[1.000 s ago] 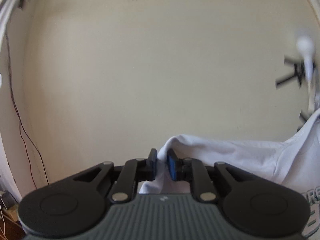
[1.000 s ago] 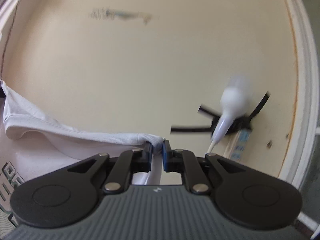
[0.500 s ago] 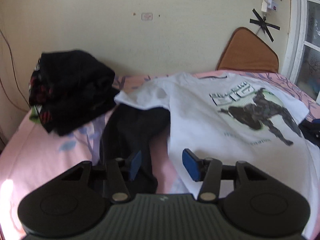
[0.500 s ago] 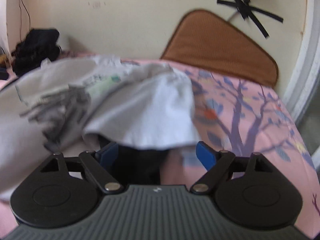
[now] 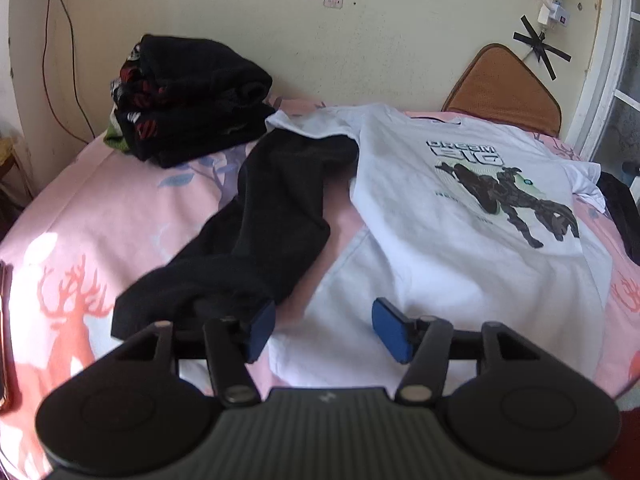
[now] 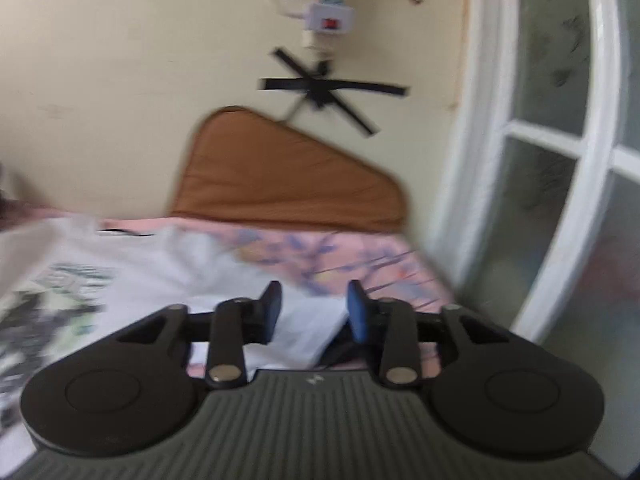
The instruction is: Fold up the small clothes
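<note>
A white T-shirt (image 5: 460,216) with a dark printed figure lies spread face up on the pink bed; its left sleeve lies over a black garment (image 5: 260,232). My left gripper (image 5: 326,330) is open and empty above the shirt's bottom hem. In the right wrist view, which is blurred, my right gripper (image 6: 314,312) is open and empty over the shirt's right edge (image 6: 168,276).
A pile of folded dark clothes (image 5: 188,100) sits at the back left by the wall. A brown cushion (image 5: 504,92) leans on the wall at the back right, also in the right wrist view (image 6: 288,176). A white window frame (image 6: 532,160) stands at the right. Another dark cloth (image 5: 622,216) lies at the right bed edge.
A second ago both grippers were shut on the shirt, held up before the wall. They let go and opened; the shirt now lies flat on the bed. The right gripper has swung right.
</note>
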`<state>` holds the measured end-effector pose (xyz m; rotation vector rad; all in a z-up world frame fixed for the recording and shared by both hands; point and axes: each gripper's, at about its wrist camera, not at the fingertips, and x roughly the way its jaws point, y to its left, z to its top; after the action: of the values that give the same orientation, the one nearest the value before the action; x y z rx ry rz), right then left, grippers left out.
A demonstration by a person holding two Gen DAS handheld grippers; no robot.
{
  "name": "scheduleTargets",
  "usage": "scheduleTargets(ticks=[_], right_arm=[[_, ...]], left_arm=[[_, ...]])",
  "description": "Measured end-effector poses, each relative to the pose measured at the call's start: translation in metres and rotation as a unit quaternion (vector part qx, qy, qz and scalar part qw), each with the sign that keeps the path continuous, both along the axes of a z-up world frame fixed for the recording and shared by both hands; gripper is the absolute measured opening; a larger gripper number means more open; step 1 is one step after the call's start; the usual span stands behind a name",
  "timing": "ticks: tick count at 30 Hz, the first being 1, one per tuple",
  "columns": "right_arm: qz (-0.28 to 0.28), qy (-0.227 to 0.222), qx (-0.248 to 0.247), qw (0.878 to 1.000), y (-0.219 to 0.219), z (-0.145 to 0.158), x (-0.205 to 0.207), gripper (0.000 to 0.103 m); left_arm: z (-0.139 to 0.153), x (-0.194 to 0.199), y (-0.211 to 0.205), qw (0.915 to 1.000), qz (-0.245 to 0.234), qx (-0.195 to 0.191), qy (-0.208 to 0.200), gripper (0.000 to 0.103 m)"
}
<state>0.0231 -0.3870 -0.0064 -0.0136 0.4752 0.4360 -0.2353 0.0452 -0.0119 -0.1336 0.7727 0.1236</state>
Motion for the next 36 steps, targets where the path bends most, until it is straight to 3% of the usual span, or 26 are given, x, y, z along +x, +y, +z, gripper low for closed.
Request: scheduleTargets(ticks=[2,4,6,7,8,9,10,11,17,20,23,26,28,30,31,34,35,36], right_arm=[[0.076,0.029,0.033,0.996,0.015,-0.019,-0.032,0.055],[0.094,0.051,0.018,0.994,0.036,-0.043,-0.052,0.062],[0.107,0.063,0.013,0.992,0.052,-0.065,-0.061,0.062],[0.113,0.064,0.012,0.991,0.059,-0.072,-0.062,0.061],[0.12,0.068,0.016,0.99,0.064,-0.078,-0.067,0.06],[0.127,0.064,0.023,0.99,0.071,-0.081,-0.07,0.049],[0.136,0.057,0.019,0.989,0.079,-0.081,-0.073,0.011],[0.143,0.057,0.015,0.988,0.081,-0.072,-0.082,0.01],[0.125,-0.032,0.054,0.99,0.02,0.027,-0.111,0.009],[0.117,-0.028,-0.001,0.993,0.003,0.055,-0.121,0.01],[0.143,0.029,-0.077,0.986,0.008,0.038,-0.121,0.015],[0.126,0.061,-0.15,0.979,0.013,0.004,-0.11,0.037],[0.11,0.052,-0.158,0.98,0.01,-0.007,-0.1,0.042],[0.104,0.06,-0.125,0.985,0.001,-0.01,-0.089,0.045],[0.101,0.072,-0.106,0.987,-0.003,-0.011,-0.084,0.051],[0.113,0.102,-0.043,0.987,-0.01,-0.021,-0.086,0.063],[0.118,0.115,-0.026,0.986,-0.009,-0.025,-0.09,0.068],[0.121,0.127,-0.016,0.984,-0.006,-0.03,-0.095,0.076]], left_arm=[[-0.005,-0.007,-0.001,0.9998,0.001,-0.021,0.003,0.059],[-0.006,-0.01,-0.002,0.9991,0.002,-0.041,0.007,0.06],[-0.008,-0.012,-0.003,0.9982,0.0,-0.059,0.006,0.06],[-0.008,-0.012,-0.005,0.9981,-0.001,-0.062,0.005,0.057],[-0.008,-0.012,-0.008,0.9981,-0.003,-0.061,0.005,0.047],[-0.009,-0.011,-0.012,0.9983,-0.008,-0.058,0.007,0.039],[-0.009,-0.01,-0.015,0.9984,-0.013,-0.053,0.01,0.019],[-0.008,-0.01,-0.019,0.9985,-0.019,-0.05,0.012,0.003],[0.033,-0.036,-0.027,0.9921,-0.048,-0.114,-0.021,0.003],[0.051,-0.053,-0.039,0.9896,-0.073,-0.121,-0.025,0.003],[0.042,-0.058,-0.056,0.9902,-0.096,-0.101,0.01,0.003],[0.017,-0.054,-0.053,0.989,-0.087,-0.102,0.062,0.01],[0.008,-0.054,-0.041,0.9896,-0.055,-0.115,0.067,0.012],[0.007,-0.057,-0.025,0.9886,-0.025,-0.139,0.051,0.027],[0.008,-0.058,-0.021,0.9883,-0.019,-0.146,0.041,0.043],[0.012,-0.059,-0.021,0.9871,-0.035,-0.154,0.026,0.062],[0.011,-0.058,-0.023,0.9863,-0.045,-0.156,0.028,0.073],[0.01,-0.056,-0.027,0.986,-0.054,-0.155,0.031,0.079]])
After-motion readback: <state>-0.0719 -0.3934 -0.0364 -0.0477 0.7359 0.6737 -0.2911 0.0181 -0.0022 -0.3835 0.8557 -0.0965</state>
